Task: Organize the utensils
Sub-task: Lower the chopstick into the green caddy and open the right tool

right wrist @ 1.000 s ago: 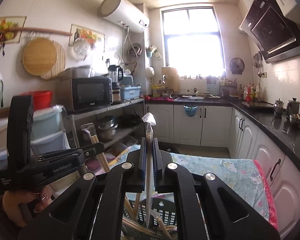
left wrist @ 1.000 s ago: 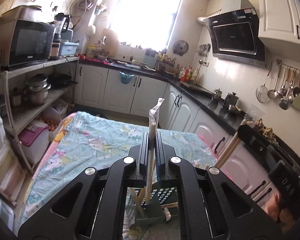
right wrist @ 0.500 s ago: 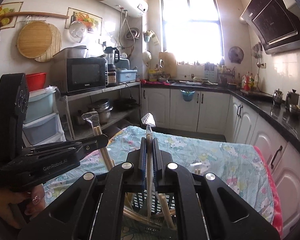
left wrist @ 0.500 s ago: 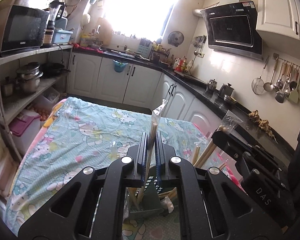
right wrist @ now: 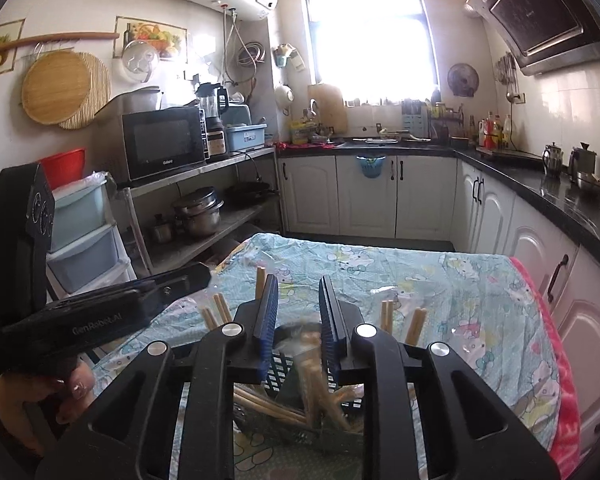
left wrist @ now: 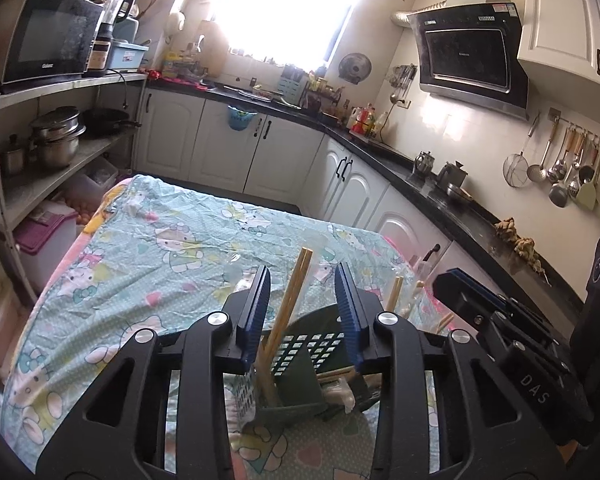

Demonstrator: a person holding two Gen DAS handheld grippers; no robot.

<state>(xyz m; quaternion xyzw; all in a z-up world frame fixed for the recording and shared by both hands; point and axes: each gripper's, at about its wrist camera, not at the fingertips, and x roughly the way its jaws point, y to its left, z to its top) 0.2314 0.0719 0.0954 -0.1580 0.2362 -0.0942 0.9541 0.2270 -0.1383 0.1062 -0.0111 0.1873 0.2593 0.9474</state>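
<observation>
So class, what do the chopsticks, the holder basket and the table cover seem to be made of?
Chopsticks: pale matte sticks, probably bamboo or wood, in clear glossy plastic sleeves.
Holder basket: dark green moulded plastic, grid-perforated.
Table cover: printed cloth, wrinkled.

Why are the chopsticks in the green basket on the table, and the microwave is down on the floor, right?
Not quite. The chopsticks do stand in the green basket on the table, but the microwave is not on the floor. It sits on the top shelf of the metal rack, above the pots. The right wrist view shows it best.
</observation>
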